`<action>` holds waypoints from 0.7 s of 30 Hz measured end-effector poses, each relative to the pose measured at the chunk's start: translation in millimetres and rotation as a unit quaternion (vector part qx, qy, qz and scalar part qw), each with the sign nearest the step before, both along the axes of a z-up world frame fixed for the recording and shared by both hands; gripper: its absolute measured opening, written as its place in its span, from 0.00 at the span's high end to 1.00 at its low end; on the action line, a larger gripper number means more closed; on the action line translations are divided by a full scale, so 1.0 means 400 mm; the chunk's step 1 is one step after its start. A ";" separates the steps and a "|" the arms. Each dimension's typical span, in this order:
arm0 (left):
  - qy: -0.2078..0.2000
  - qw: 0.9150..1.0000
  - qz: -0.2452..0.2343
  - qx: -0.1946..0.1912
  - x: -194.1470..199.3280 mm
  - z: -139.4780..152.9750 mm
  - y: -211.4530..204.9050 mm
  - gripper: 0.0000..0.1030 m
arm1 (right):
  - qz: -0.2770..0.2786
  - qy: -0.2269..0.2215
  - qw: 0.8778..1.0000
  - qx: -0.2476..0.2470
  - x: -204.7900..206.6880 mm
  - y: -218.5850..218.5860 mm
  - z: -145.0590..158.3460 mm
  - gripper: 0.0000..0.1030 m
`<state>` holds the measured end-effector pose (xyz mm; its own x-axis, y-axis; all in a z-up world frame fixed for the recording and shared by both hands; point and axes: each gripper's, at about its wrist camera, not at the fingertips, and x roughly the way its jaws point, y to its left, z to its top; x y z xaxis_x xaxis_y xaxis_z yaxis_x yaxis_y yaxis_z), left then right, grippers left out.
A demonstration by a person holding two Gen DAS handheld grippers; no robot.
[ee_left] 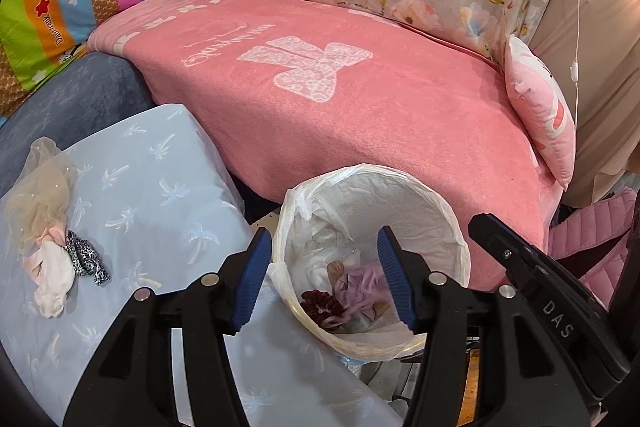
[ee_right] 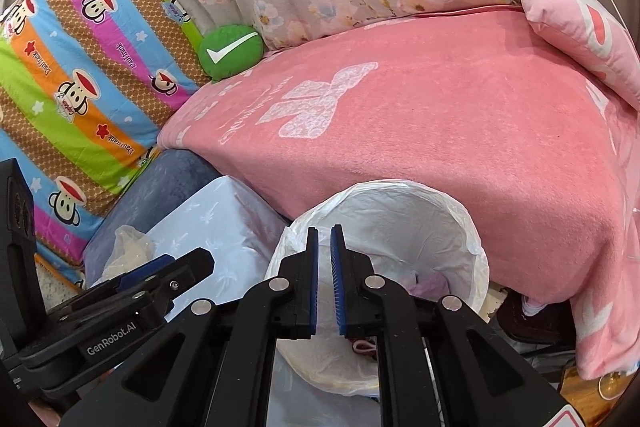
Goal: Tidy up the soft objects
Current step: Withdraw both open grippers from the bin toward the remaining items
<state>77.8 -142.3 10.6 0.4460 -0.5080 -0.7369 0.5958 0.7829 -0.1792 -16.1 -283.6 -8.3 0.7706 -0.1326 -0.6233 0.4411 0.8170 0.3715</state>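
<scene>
While left gripper (ee_left: pixel 324 275) gapes empty over lined bin (ee_left: pixel 452 227) | right gripper (ee_right: pixel 324 283) nearly pressed together, empty | risk: scrunchie pile (ee_left: pixel 64 259) far left gets snagged together, spilling.

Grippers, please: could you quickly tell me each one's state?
Left gripper: open, empty, above the bin.
Right gripper: slightly open, holding nothing.

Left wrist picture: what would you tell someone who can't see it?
The open left gripper hangs empty over a white-lined bin holding scrunchies. More soft hair ties lie on a pale blue cushion beside a pink blanket.
</scene>
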 end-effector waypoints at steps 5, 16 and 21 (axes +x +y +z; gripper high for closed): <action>0.003 1.000 0.006 0.000 0.004 -0.007 0.014 0.49 | 0.008 0.007 1.000 0.000 0.009 0.015 -0.008 0.89; 0.010 1.000 0.025 0.000 0.015 -0.025 0.062 0.49 | 0.033 0.018 0.999 -0.005 0.033 0.059 -0.021 0.80; 0.013 0.999 0.046 0.000 0.026 -0.034 0.095 0.49 | 0.049 0.024 0.999 -0.005 0.048 0.089 -0.033 0.79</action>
<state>88.4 -104.4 -2.9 0.4716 -0.4653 -0.7491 0.5160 0.8345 -0.1936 3.1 -248.1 -21.7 0.7493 -0.0647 -0.6590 0.3762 0.8606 0.3433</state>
